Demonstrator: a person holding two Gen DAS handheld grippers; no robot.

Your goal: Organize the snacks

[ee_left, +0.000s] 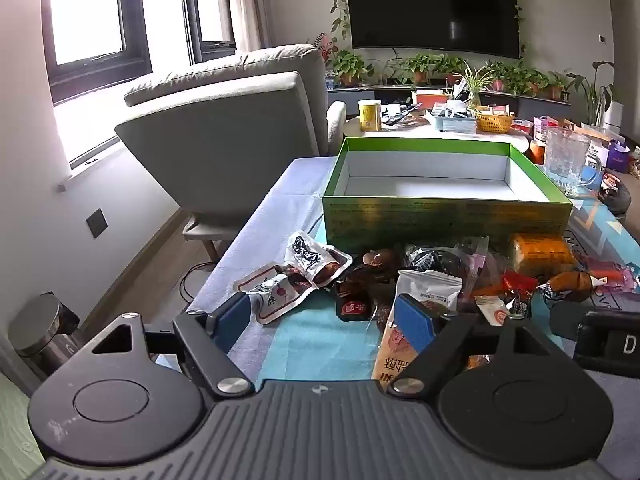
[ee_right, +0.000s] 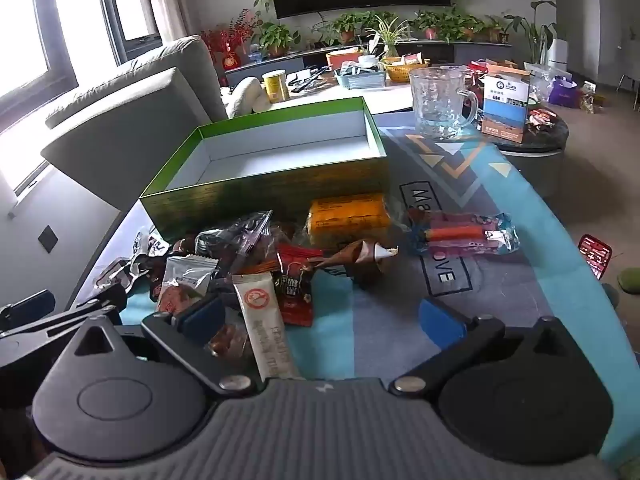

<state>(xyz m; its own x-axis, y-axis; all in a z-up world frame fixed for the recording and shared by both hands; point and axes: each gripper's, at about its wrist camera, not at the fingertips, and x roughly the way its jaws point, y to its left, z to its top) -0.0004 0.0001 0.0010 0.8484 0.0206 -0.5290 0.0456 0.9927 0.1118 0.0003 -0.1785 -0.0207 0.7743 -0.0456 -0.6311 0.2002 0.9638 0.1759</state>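
And here we are with nothing packed away so far; the green box (ee_left: 446, 216) sits at the far side of the surface (ee_right: 520, 216), lid off, its white inside bare as far as I can see; every snack lies outside it, heaped in a loose pile (ee_left: 432, 276) just in front of the box's near wall. The left gripper (ee_left: 324, 318) hovers over the near left of that heap, jaws spread wide with nothing between them; a white packet (ee_left: 430, 292) lies just beside its right finger. The right gripper (ee_right: 322, 318) is low over the near edge of the pile, jaws wide apart too and holding nothing, though a long white sachet (ee_right: 266, 328) lies between its fingers. Off to the right an orange packet (ee_right: 348, 216) rests against the box, and a pink-and-blue packet (ee_right: 464, 232) lies apart from the rest; a glass mug (ee_right: 440, 100) stands beyond. By my reckoning the whole job is ahead: every packet wants lifting into that box; that sachet looks the likeliest first pick.
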